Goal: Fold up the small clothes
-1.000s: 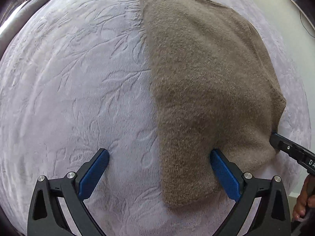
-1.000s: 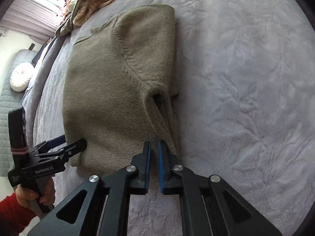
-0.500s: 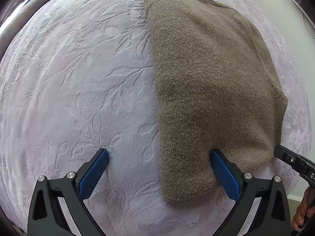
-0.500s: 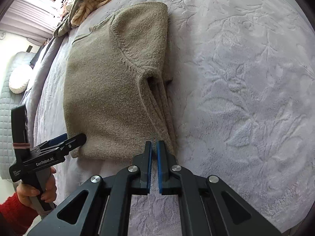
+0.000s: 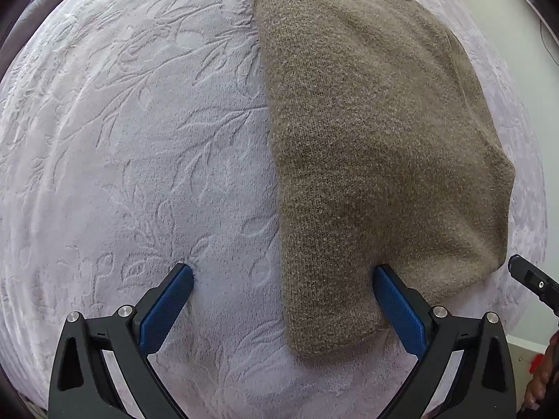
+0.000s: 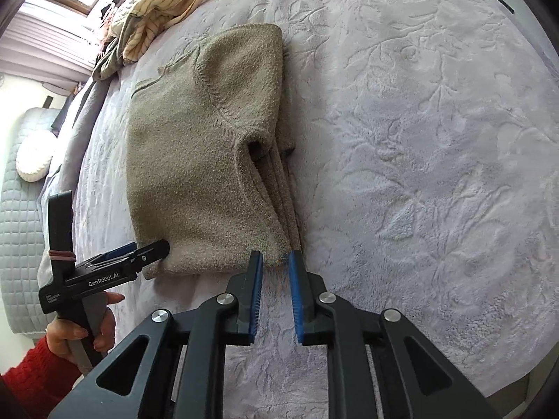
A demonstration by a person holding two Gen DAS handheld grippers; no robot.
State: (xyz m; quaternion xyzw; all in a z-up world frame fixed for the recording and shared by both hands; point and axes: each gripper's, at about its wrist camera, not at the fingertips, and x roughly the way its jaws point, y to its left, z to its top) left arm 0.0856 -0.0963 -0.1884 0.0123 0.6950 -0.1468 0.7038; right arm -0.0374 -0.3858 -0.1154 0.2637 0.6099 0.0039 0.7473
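Right gripper (image 6: 275, 263): its 2 blue pads stand a narrow gap apart, the jaws having just been opening. Nothing is clamped; the near right corner of the folded brown sweater (image 6: 206, 160) lies just ahead of the tips, and the pads do not press on it.

Left gripper (image 5: 283, 279): jaws spread wide and empty. The sweater's near left corner lies between the 2 fingers, closer to the right-hand one, whose tip sits at the cloth's edge; whether it touches cannot be told. The left-hand finger hangs over bare lilac bedspread (image 5: 122, 139).

In the right wrist view, a hand (image 6: 82, 328) in a red sleeve (image 6: 31, 373) holds the left gripper at the sweater's near left corner.

Beyond the tools, the sweater lies flat on the embossed bedspread, sleeves folded in along its right side. Farther off, past the sweater, a heap of striped cream clothing (image 6: 164, 10) rests at the bed's far edge.
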